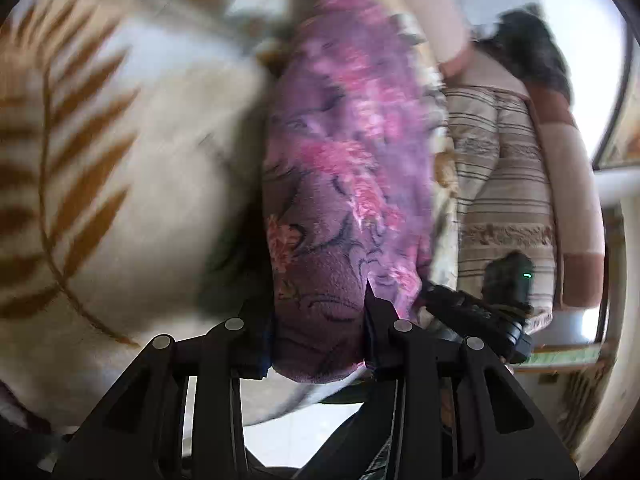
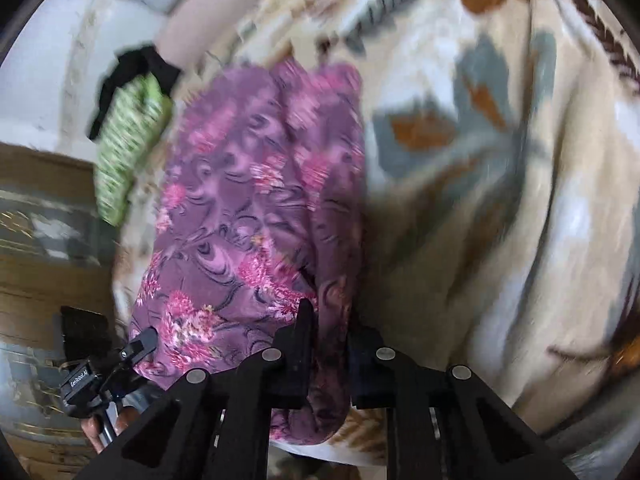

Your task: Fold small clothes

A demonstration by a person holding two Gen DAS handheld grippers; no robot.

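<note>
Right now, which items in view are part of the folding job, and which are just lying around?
In the job:
purple floral garment
left gripper
right gripper

Lying about:
green patterned cloth
leaf-print blanket
striped beige fabric

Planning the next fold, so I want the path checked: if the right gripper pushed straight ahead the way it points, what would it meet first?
The right gripper already has the purple floral garment between its jaws, so more of that cloth comes first, then probably the leaf-print blanket beneath; blur leaves depth unclear.
</note>
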